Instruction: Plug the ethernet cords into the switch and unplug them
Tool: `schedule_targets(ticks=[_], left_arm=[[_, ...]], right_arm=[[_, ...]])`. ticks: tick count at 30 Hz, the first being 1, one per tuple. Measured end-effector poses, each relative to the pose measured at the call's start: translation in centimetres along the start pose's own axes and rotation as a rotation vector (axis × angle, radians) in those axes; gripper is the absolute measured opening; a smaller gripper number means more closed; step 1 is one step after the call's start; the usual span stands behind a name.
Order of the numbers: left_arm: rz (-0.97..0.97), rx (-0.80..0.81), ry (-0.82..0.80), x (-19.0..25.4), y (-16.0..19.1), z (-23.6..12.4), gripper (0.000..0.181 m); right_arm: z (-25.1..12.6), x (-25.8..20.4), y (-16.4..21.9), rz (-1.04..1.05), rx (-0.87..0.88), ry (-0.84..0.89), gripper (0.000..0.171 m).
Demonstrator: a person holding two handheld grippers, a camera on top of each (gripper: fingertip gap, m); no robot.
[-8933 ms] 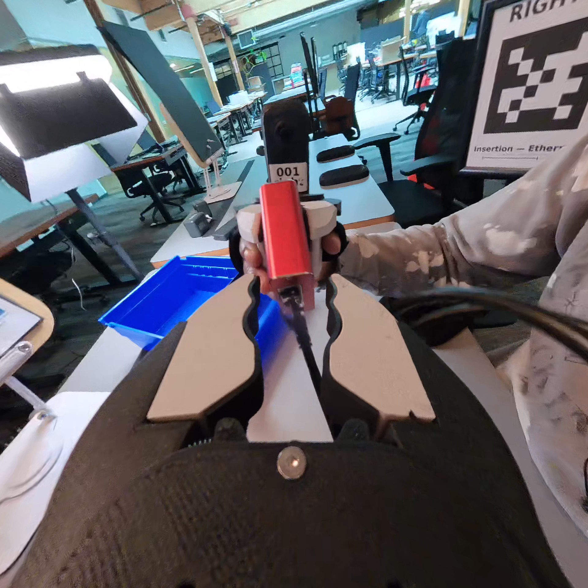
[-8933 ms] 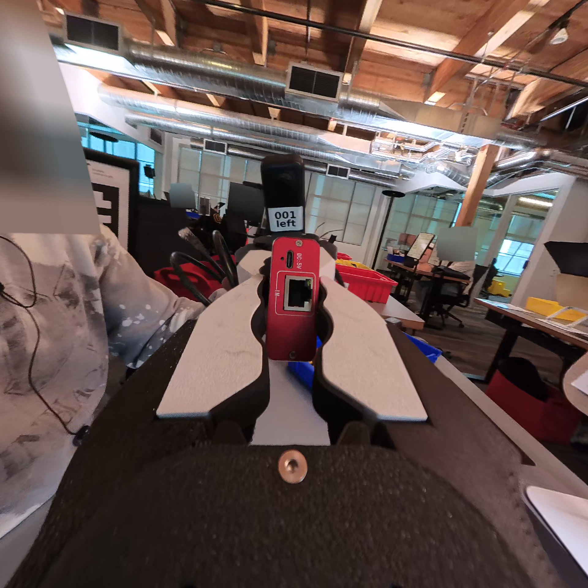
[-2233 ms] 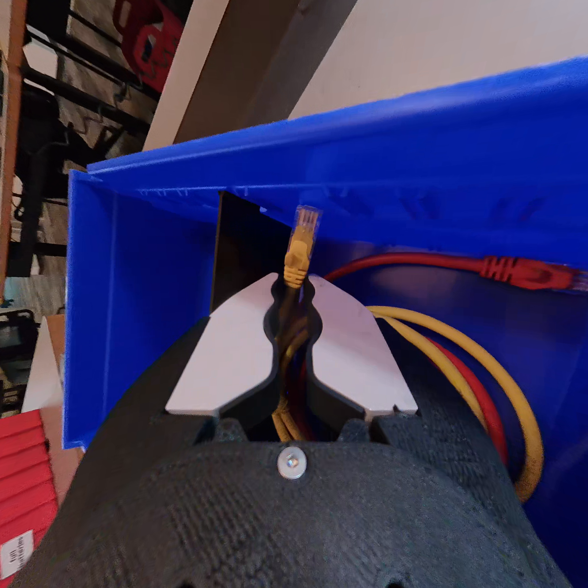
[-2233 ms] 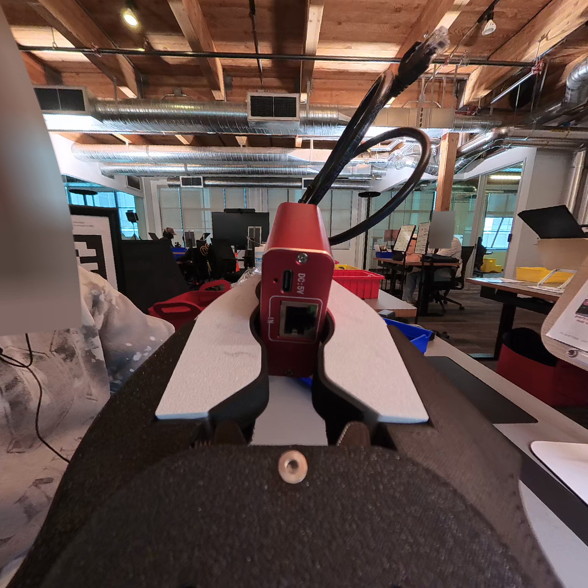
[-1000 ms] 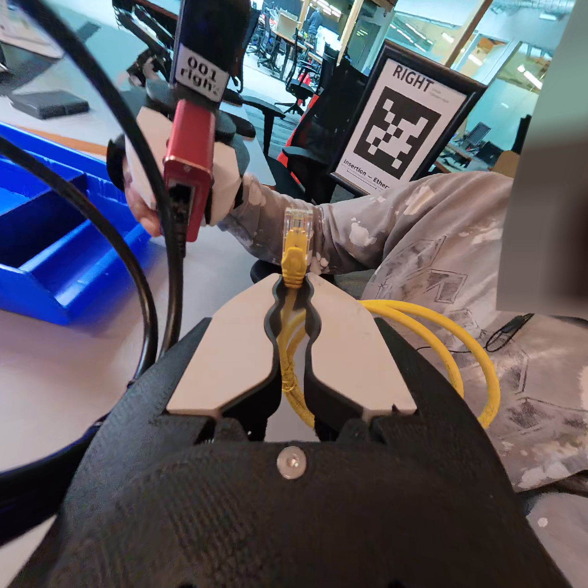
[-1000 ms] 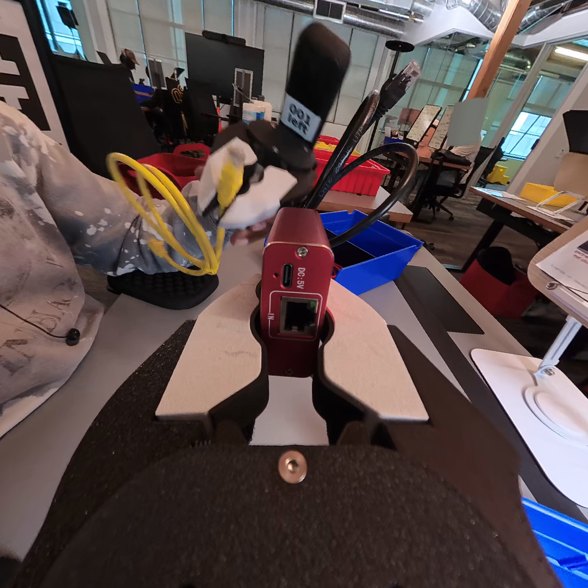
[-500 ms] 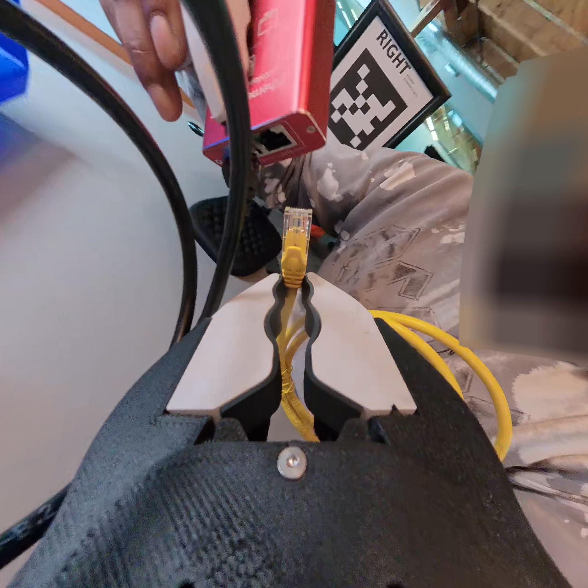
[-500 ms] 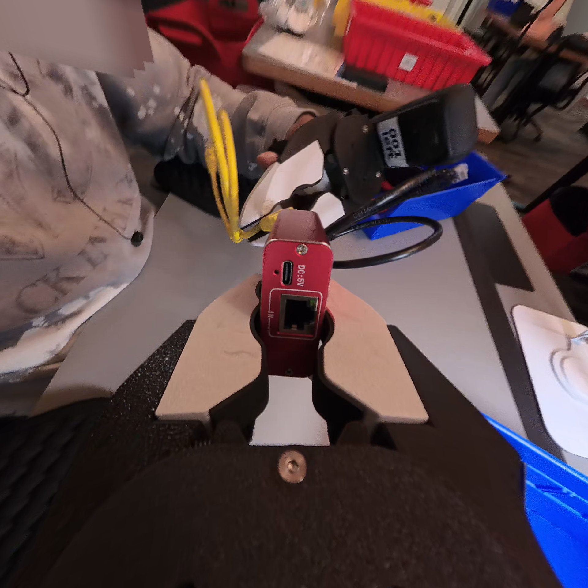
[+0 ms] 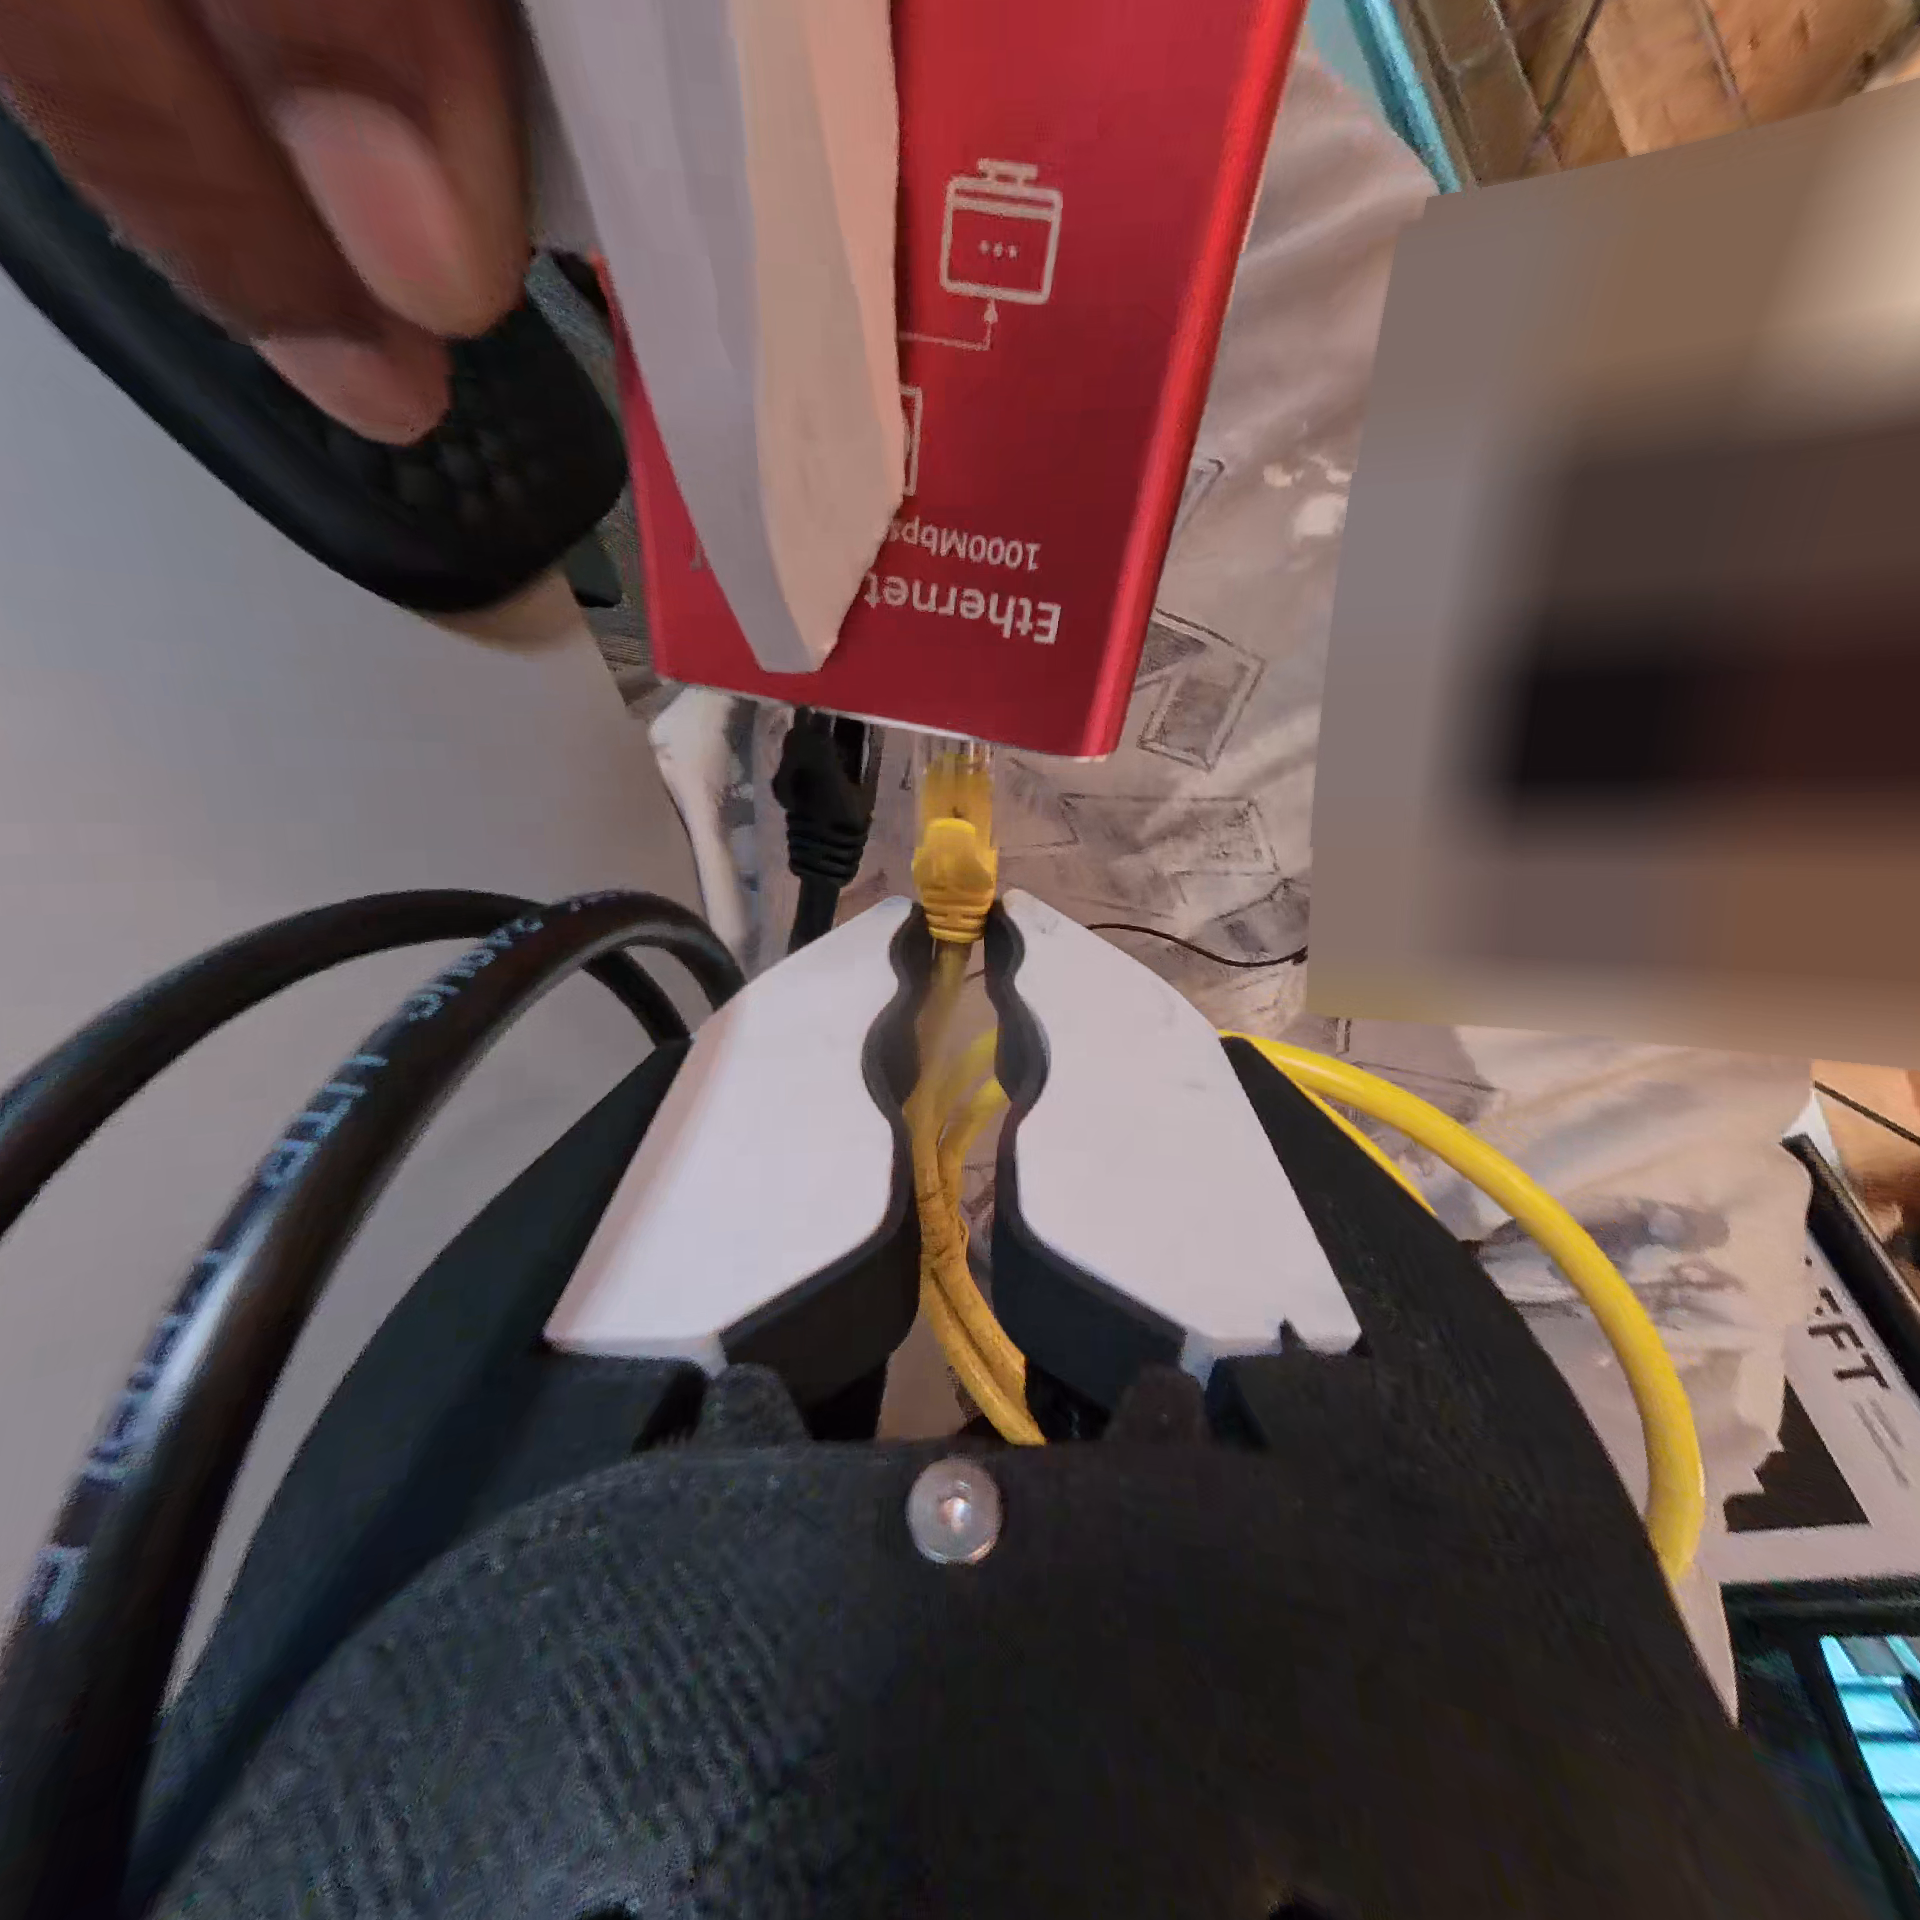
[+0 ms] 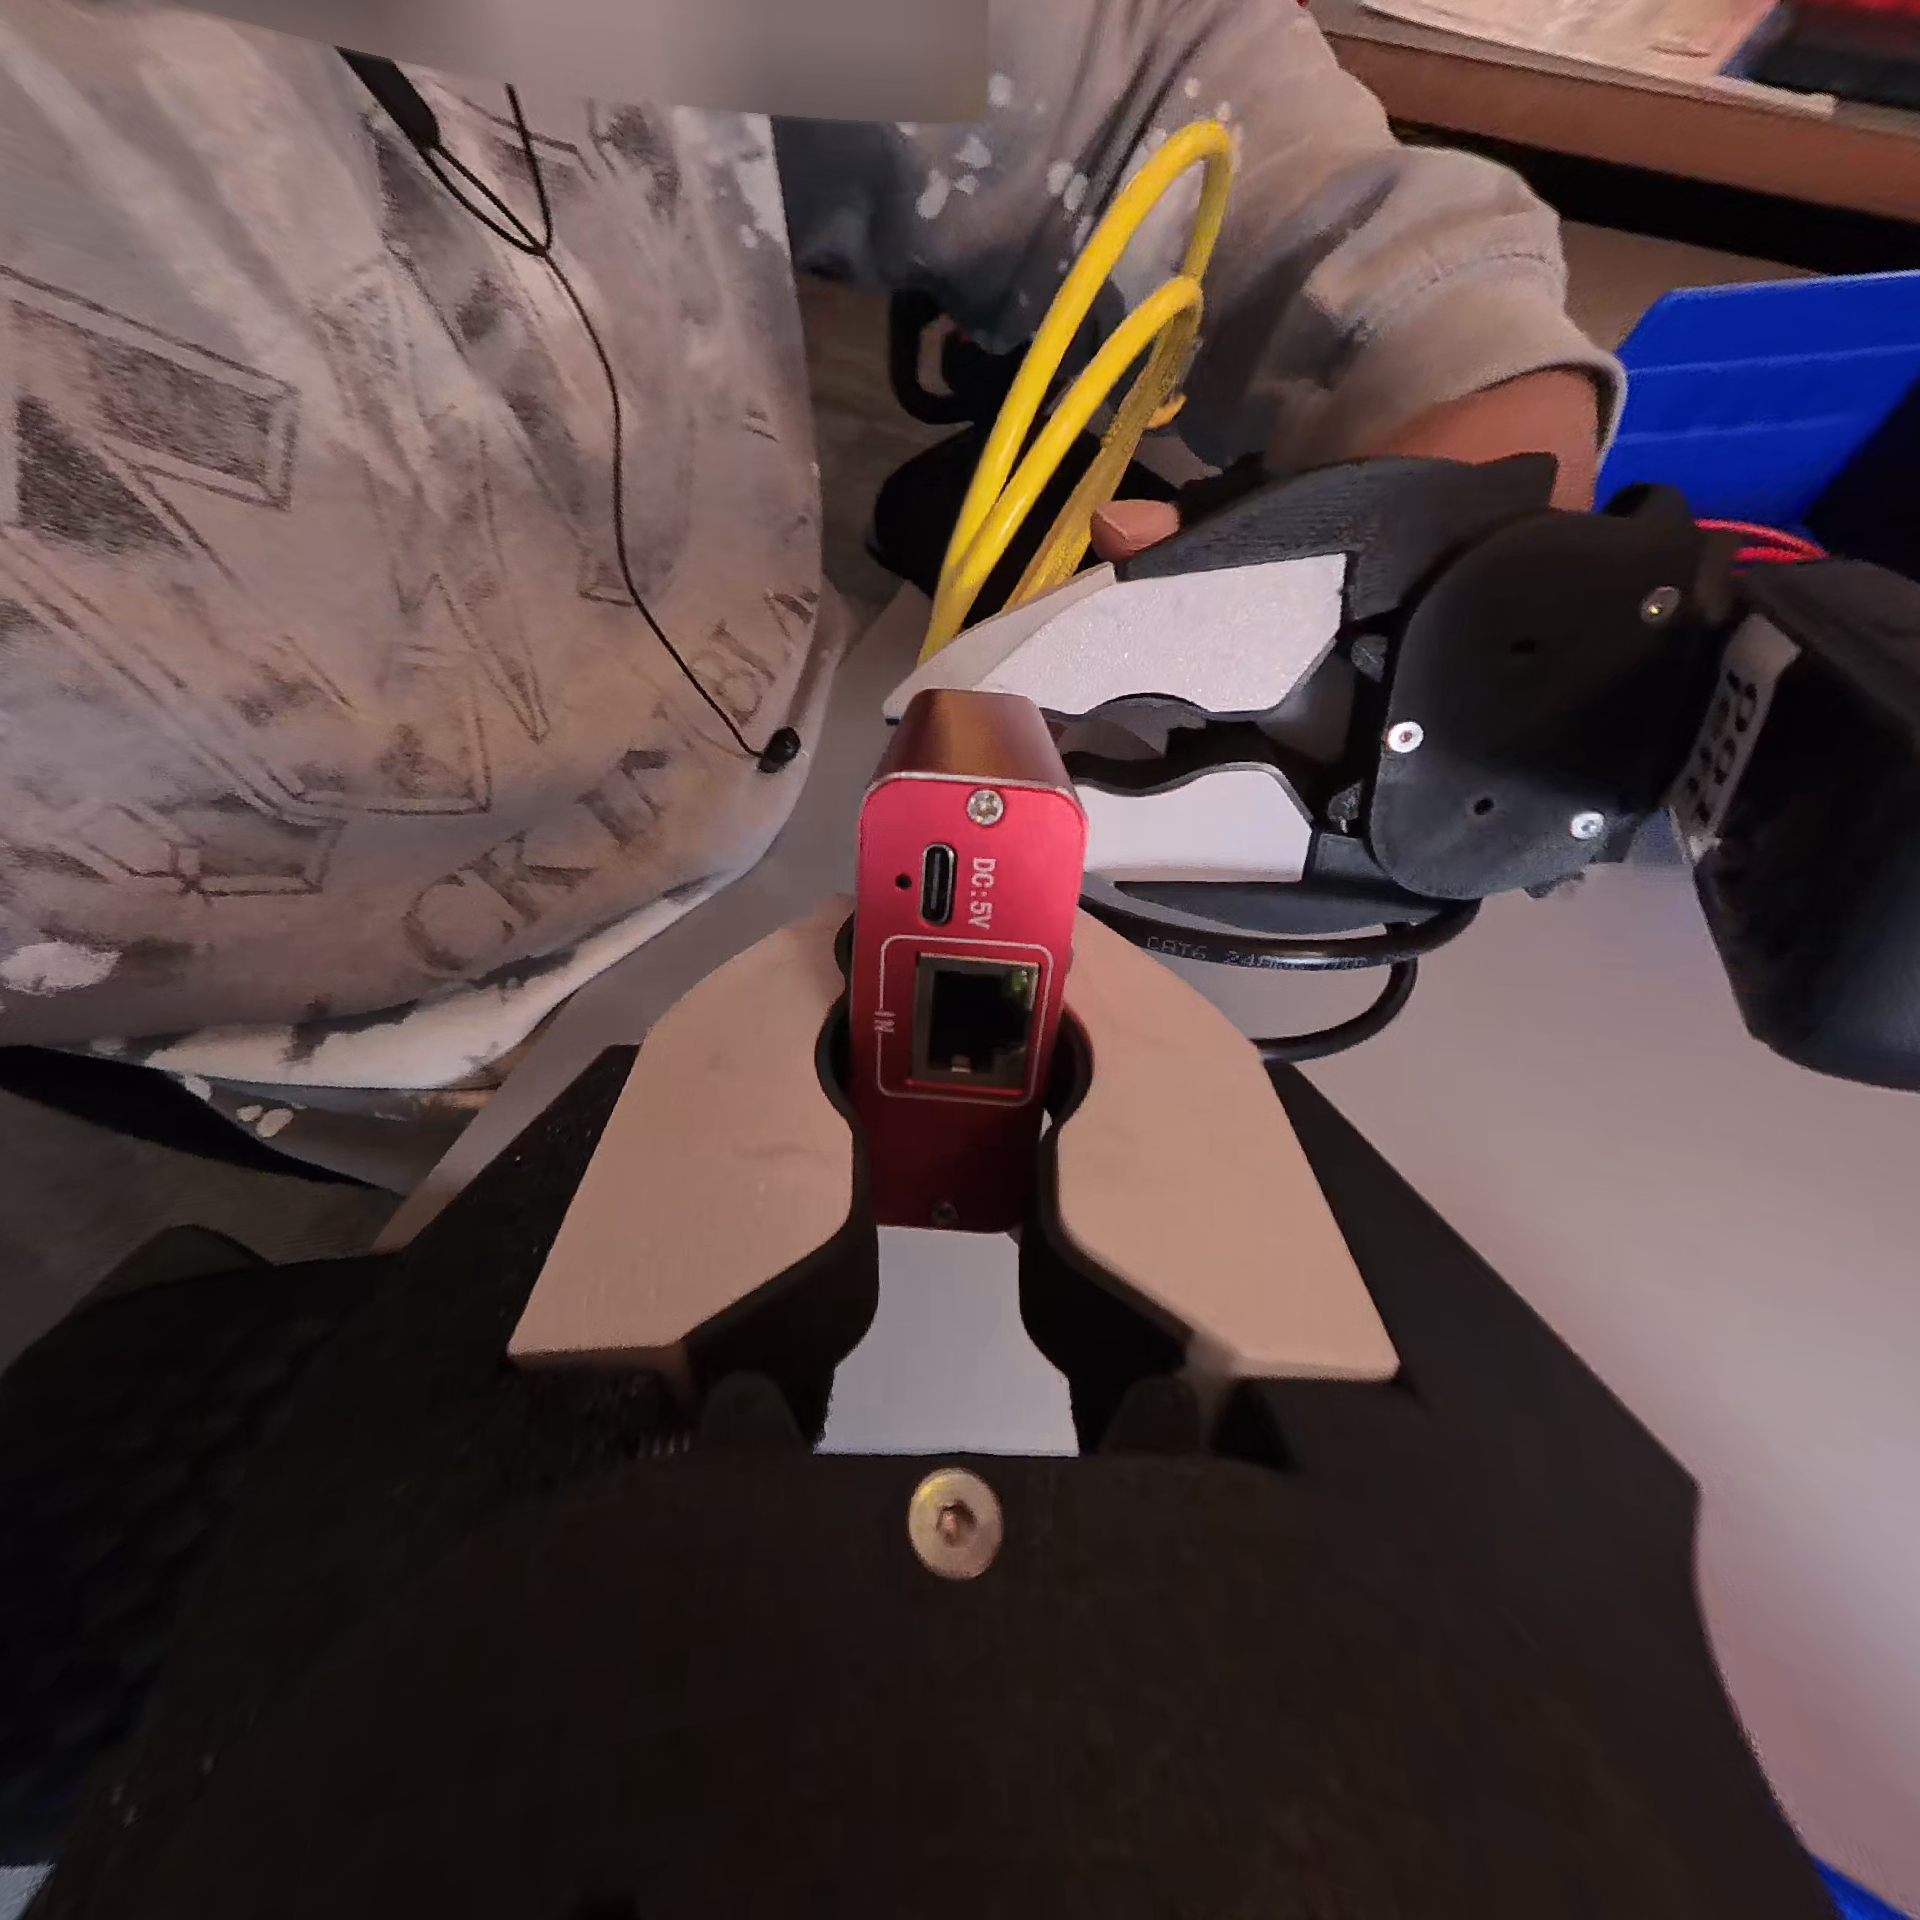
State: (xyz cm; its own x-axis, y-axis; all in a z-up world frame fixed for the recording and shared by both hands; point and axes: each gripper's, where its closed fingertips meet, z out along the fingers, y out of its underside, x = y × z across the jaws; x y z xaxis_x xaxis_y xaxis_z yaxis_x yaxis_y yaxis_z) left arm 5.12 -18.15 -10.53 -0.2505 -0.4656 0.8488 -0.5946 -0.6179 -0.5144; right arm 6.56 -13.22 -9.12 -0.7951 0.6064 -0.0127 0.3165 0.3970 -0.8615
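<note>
Yellow cord (image 9: pixel 951 1132) runs up the narrow channel between the left gripper (image 9: pixel 954 914)'s pale fingers (image 9: pixel 769 1143), which are clamped together on it just behind the plug boot. The yellow plug (image 9: pixel 954 831) sticks out past the fingertips, and its clear tip meets the lower end face of the red switch (image 9: pixel 1039 416); how far it has entered the port cannot be told. Just to its left a black cord (image 9: pixel 826 821) is plugged into the same face, and its slack curls in two loops across the left of the view. The rest of the yellow cord arcs out to the right of the gripper body.

From the right wrist view, the right gripper (image 10: pixel 954 1039) has its fingers (image 10: pixel 707 1122) closed on the sides of the switch (image 10: pixel 961 997), holding it upright with one empty port and a small socket facing the camera. Behind the switch, the left gripper (image 10: pixel 997 686) comes in from the right, its fingers at the far end of the switch, with the yellow cord (image 10: pixel 1070 384) looping upward from it. A person's hand (image 9: pixel 270 187) wraps the right gripper's handle. The grey table (image 10: pixel 1558 1143) lies underneath, a blue bin (image 10: pixel 1766 384) at its far right, and a person's patterned sleeve (image 10: pixel 364 468) fills the left.
</note>
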Motion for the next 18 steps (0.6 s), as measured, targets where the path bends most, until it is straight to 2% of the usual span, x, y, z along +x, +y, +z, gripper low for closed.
schedule_targets(ticks=[9,13,18], left_arm=[[0.052,-0.065,0.034,0.2,0.5,0.8,0.009],[0.090,-0.038,-0.002,-0.1,0.2,0.6,0.009],[0.103,-0.063,-0.074,-1.2,0.5,1.7,0.009]], right_arm=[[0.8,-1.0,-0.1,-0.007,-0.023,-0.109,0.028],[0.7,-0.8,0.1,-0.002,-0.021,-0.096,0.028],[1.3,-1.4,1.1,0.005,-0.108,-0.136,0.028]])
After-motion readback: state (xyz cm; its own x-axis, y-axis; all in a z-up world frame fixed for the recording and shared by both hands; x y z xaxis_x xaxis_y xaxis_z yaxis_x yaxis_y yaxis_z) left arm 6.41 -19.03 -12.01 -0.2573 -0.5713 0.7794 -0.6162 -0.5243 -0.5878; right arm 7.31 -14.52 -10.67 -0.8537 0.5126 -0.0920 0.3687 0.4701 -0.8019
